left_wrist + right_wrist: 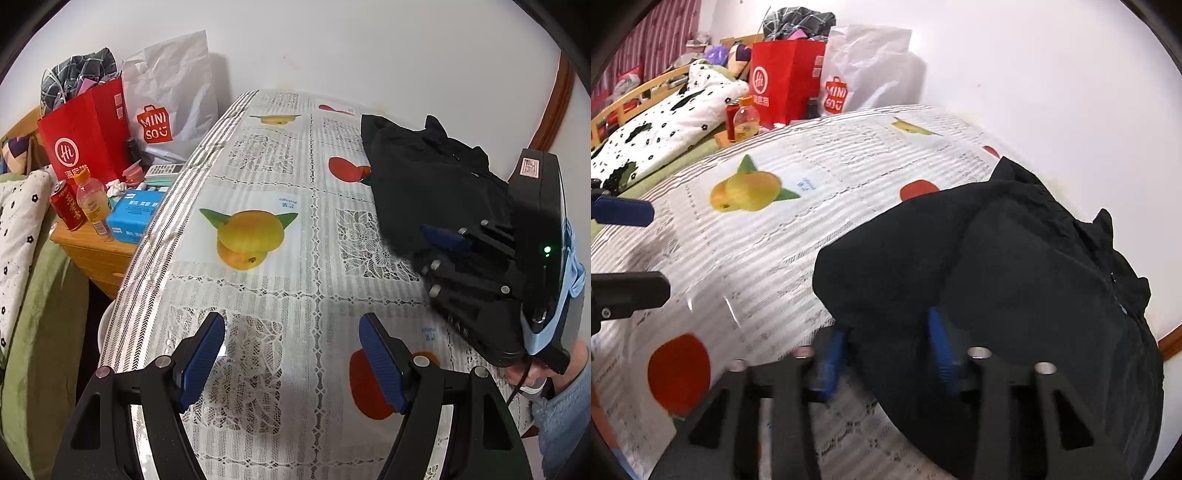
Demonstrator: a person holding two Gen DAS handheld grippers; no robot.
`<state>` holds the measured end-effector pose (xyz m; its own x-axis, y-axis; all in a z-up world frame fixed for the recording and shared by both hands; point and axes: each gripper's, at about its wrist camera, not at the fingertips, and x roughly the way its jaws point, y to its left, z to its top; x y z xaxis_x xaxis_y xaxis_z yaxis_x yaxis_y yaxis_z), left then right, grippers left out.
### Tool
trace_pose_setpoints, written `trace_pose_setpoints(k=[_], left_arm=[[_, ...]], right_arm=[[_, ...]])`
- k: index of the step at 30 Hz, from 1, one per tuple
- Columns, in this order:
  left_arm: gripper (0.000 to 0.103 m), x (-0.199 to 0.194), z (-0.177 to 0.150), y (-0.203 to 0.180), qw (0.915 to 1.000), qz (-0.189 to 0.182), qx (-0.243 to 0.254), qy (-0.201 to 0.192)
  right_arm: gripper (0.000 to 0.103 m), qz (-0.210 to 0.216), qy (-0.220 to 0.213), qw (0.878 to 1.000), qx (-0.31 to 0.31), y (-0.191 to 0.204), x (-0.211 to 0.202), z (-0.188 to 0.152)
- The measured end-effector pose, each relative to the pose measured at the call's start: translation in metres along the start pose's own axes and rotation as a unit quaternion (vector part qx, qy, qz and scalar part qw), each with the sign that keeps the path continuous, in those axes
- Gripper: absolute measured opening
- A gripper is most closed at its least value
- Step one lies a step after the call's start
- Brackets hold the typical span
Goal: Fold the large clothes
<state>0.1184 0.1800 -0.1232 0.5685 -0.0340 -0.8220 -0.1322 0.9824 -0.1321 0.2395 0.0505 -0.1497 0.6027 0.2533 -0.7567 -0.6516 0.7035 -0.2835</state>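
While the black garment (1015, 266) lies bunched on the counter (266, 280), we grasp its near edge with our right gripper (886, 354): dark cloth fills the gap between the two blue pads (833, 360), though motion blur keeps us from judging how firmly they press. From this gripper the rest of the garment spreads ahead and to its right, towards the white wall. Our left gripper (291, 358) hangs released over the fruit-printed tablecloth, blue pads well apart with nothing between them; the garment sits ahead and to its right, and the right gripper's black body (491, 266) lies over the cloth's near side. Farther to the left gripper's left, past the counter's edge, a wooden nightstand (92, 251) carries a red paper bag (88, 136), a white shopping bag (170, 92), an orange-capped bottle (92, 203), a red can (68, 208) and a blue tissue pack (135, 216).
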Motion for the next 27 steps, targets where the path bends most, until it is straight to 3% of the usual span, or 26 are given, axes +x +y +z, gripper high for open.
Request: trace_pose_setpoints(k=[1,4,8,12,15,18,24,27], left_arm=[[0.073,0.0,0.0,0.0,1.0,-0.001,0.0,-0.001],[0.073,0.002,0.001,0.0,1.0,-0.001,0.0,-0.002],[0.073,0.003,0.002,-0.003,1.0,-0.003,-0.003,0.0],[0.073,-0.001,0.005,-0.012,0.9999,-0.01,0.002,-0.011],[0.073,-0.005,0.009,-0.022,0.9994,-0.025,0.008,-0.021],[0.073,-0.007,0.013,-0.039,0.9983,-0.043,0.018,-0.035],[0.073,-0.006,0.023,-0.084,0.9952,-0.075,0.044,-0.045],[0.073,-0.003,0.024,-0.114,0.9928,-0.086,0.071,-0.043]], right_arm=[[0.017,-0.008,0.0,1.0,-0.002,0.0,0.001,0.001],[0.011,-0.01,-0.006,1.0,-0.004,0.002,-0.001,0.005],[0.009,0.018,-0.032,0.999,0.025,-0.002,-0.015,0.018],[0.008,0.05,-0.089,0.992,0.077,-0.028,-0.047,0.026],[0.008,0.038,-0.151,0.977,0.146,-0.076,-0.083,0.017],[0.008,0.018,-0.184,0.96,0.212,-0.129,-0.106,-0.006],[0.008,-0.008,-0.19,0.921,0.341,-0.218,-0.128,-0.074],[0.008,-0.021,-0.174,0.91,0.376,-0.242,-0.124,-0.105]])
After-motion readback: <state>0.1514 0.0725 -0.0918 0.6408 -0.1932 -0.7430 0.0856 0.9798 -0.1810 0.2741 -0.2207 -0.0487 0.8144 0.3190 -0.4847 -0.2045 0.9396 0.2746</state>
